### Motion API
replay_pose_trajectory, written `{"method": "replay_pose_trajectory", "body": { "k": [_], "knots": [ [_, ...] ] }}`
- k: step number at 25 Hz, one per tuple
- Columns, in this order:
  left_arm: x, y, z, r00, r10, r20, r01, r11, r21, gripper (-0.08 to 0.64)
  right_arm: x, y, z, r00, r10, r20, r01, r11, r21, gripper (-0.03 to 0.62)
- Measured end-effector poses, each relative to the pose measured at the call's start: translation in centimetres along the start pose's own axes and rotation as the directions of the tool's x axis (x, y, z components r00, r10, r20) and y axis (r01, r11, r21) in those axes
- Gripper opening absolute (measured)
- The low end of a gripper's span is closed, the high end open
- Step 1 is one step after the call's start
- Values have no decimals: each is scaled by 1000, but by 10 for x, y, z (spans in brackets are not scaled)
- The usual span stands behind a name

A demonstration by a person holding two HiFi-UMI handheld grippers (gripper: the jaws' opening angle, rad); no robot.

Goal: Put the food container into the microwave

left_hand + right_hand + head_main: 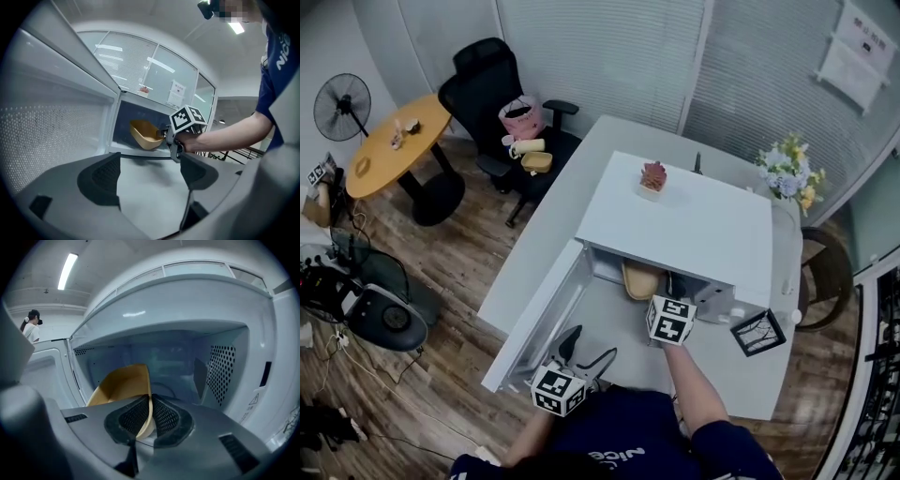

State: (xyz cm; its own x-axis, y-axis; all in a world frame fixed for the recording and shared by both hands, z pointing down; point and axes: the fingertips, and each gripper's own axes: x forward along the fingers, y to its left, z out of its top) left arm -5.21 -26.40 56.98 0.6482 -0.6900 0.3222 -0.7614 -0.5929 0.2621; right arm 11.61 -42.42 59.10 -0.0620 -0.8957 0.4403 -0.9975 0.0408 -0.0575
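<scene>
The tan food container [123, 384] hangs tilted at the mouth of the white microwave [675, 225], its rim pinched between the pads of my right gripper [149, 416], which is shut on it. In the head view the food container [640, 279] shows just under the microwave's top edge, with the right gripper's marker cube [671, 320] behind it. From the left gripper view I see the food container [146, 134] inside the open cavity. My left gripper [150, 176] stands open with nothing between its jaws, low in front of the open door [539, 314].
The microwave door swings out to the left. A small pink potted plant [653, 176] sits on top of the microwave. A black wire holder [757, 332] lies on the table to the right, flowers [789, 173] at the back right. A black office chair [502, 89] stands beyond the table.
</scene>
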Motion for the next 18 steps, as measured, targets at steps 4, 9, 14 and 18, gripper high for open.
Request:
{"method": "replay_pose_trajectory", "body": {
  "k": [4,9,14,18],
  "knots": [
    [-1,3,0,1000,18,-4,-18,1000,-7,387,13,-2,0,1000,-17,-11,17,1000,-3,31],
    [2,9,-1,999,36,-15,-36,999,-12,388,28,0,6,1000,-23,4,23,999,-31,31],
    [6,18,-1,998,64,-25,-65,998,-26,388,46,-4,0,999,-46,-25,45,998,-54,31],
    [-2,20,-3,996,80,-24,-81,996,-35,388,49,-9,-3,997,-72,-34,70,996,-57,34]
  ]
}}
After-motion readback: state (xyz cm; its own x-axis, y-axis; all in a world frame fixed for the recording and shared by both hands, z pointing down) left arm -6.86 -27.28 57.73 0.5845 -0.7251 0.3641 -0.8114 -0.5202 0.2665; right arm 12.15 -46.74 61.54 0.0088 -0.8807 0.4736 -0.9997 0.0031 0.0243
